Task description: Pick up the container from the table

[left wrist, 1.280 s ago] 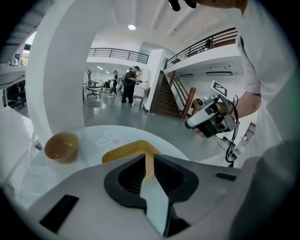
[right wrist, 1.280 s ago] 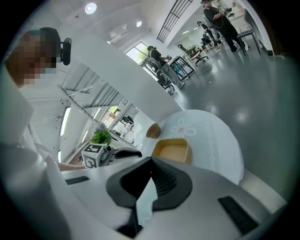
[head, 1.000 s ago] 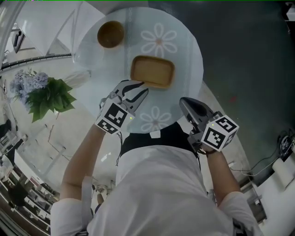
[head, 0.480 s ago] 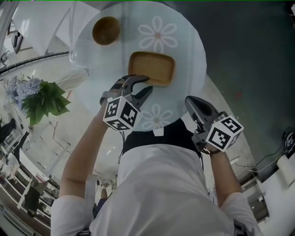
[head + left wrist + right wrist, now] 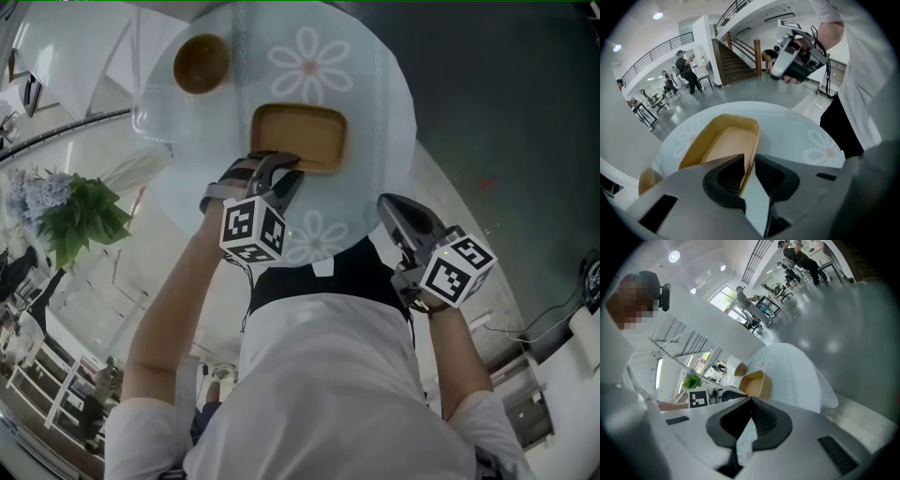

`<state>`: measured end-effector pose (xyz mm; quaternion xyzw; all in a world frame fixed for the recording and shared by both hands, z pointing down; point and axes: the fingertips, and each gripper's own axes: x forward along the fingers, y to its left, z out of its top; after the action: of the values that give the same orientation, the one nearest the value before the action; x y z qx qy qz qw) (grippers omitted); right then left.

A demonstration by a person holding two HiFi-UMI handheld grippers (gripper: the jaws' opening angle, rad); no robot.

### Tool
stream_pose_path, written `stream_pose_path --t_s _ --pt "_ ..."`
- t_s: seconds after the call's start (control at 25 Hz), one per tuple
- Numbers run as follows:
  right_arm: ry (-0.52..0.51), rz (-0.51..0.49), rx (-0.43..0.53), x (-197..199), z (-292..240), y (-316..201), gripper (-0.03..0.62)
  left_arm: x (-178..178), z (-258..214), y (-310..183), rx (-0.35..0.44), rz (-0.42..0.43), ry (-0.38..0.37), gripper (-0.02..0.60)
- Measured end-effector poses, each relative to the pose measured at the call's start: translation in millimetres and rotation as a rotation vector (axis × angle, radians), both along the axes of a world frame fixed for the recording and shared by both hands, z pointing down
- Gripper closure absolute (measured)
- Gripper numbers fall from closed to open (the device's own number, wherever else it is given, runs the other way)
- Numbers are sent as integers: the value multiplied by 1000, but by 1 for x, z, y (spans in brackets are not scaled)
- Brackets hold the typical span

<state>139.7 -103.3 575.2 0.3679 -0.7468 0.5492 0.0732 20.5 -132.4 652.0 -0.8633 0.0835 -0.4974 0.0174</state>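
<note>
Round flower-print table (image 5: 375,103), left gripper (image 5: 284,171) jaws clamped on tan container (image 5: 300,136) near wall, right gripper (image 5: 386,204) jaws together, empty.

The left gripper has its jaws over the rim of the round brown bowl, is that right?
Not the bowl. The left gripper has its jaws over the rim of the rectangular container, as the left gripper view shows. The round bowl stands apart from it, untouched.

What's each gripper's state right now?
Left gripper: closed on the tray rim.
Right gripper: closed, empty.
</note>
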Motion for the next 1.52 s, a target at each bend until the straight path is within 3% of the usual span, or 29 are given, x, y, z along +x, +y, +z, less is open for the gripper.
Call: stream_pose_path --t_s 0.28,0.72,1.52 --pt "-3 -9 12 -3 -3 2 572 1 -11 -3 35 -42 27 545" --pt "2 -27 64 -18 -32 -6 572 -2 -72 -14 71 -188 172 548" --pt "44 -52 226 -47 -105 -21 572 -30 -187 -13 209 -297 319 548"
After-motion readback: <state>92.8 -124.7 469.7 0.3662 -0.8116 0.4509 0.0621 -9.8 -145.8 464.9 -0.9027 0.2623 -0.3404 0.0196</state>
